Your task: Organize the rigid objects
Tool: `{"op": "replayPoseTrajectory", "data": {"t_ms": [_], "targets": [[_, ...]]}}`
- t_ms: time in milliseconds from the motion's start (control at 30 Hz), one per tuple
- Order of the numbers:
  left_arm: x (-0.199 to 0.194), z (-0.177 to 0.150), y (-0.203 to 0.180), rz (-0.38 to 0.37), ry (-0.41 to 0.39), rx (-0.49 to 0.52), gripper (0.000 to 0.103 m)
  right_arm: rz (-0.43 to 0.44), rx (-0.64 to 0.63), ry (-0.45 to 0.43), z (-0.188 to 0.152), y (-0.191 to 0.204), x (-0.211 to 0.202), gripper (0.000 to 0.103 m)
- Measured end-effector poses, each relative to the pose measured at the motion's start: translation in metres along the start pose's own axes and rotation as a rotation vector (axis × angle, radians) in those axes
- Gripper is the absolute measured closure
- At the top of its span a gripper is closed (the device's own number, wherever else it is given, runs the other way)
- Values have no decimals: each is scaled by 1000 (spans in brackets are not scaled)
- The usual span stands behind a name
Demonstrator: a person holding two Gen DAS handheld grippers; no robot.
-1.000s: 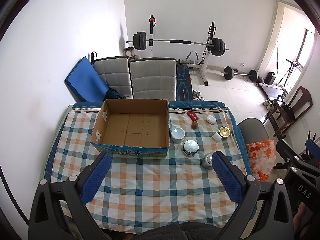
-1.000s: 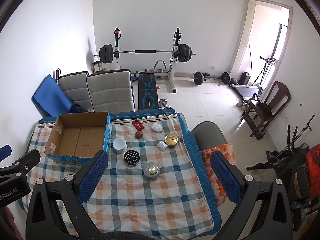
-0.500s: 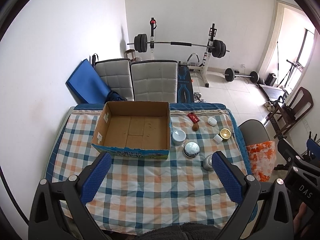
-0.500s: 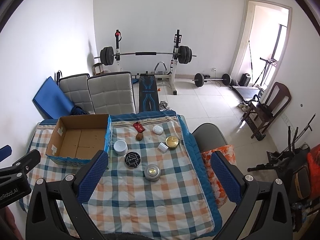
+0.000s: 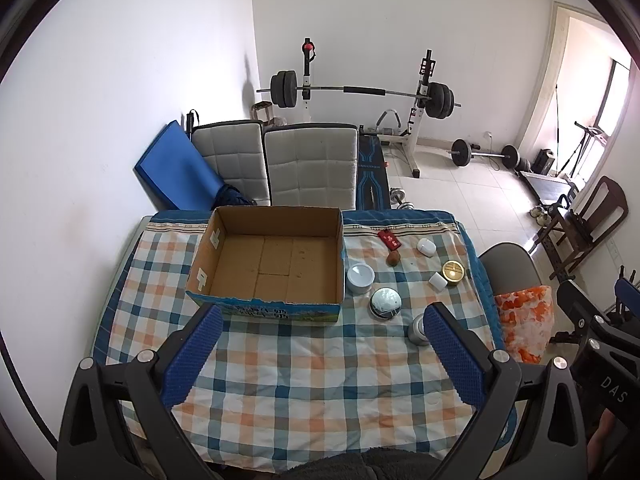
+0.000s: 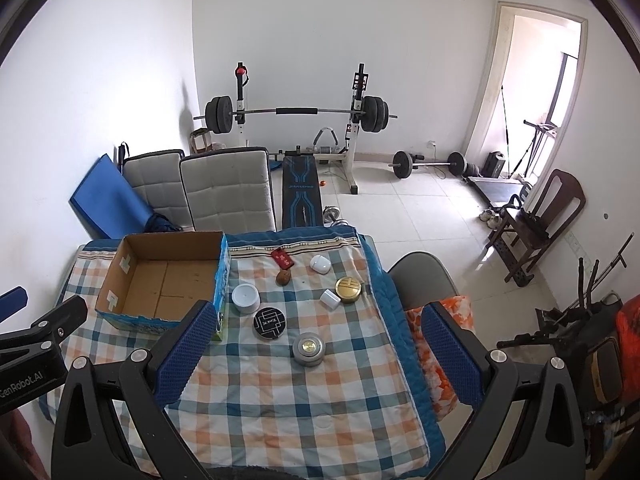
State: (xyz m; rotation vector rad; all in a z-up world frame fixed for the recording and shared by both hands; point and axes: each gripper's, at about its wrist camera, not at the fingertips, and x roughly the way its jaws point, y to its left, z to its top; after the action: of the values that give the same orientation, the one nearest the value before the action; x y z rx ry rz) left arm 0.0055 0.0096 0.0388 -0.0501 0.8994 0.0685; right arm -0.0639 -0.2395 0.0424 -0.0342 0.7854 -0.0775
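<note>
Two grippers, left (image 5: pixel 320 344) and right (image 6: pixel 316 344), both spread wide, holding nothing, above the checked cloth (image 6: pixel 280 392). Cardboard box (image 5: pixel 276 260) ahead of left gripper; small tins and jars, including silver tin (image 6: pixel 308 349), ahead between right gripper's fingers.

Each hand carries a matt black plastic tool: the left gripper (image 5: pixel 322 354) and the right gripper (image 6: pixel 316 354) share one build. Two angular black arms with cut-out triangular windows fork forward, each tipped by a long blue pad (image 5: pixel 192 354) with a fine dimpled texture. Round silver screws (image 5: pixel 145 356) sit at the arm joints. White lettering "GenRobot.AI" (image 6: pixel 20 385) marks the left tool's side; "DAS" (image 5: pixel 614 387) shows on the right tool's side.
</note>
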Motion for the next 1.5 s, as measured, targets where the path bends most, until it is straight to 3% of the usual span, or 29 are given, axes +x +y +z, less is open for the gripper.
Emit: {"op": "replayPoseTrajectory", "data": {"t_ms": [333, 533, 733, 967, 1100, 1267, 1400, 1500], "targets": [[5, 0, -1, -1, 4, 3, 0, 0, 2, 8, -3, -2, 3, 0], [39, -3, -14, 2, 54, 19, 0, -2, 27, 89, -7, -15, 38, 0], [133, -10, -36, 34, 196, 55, 0, 44, 75, 319, -29, -28, 147, 0], [271, -35, -58, 76, 414, 43, 0, 30, 97, 566, -77, -27, 315, 0], [320, -51, -70, 83, 507, 52, 0, 47, 99, 715, -110, -17, 395, 3], [355, -62, -78, 103, 579, 60, 0, 68, 130, 839, -144, -8, 451, 8], [370, -63, -83, 103, 604, 55, 0, 104, 148, 907, -162, -3, 479, 27], [377, -61, -88, 99, 608, 50, 0, 106, 141, 912, -166, -5, 485, 29]]}}
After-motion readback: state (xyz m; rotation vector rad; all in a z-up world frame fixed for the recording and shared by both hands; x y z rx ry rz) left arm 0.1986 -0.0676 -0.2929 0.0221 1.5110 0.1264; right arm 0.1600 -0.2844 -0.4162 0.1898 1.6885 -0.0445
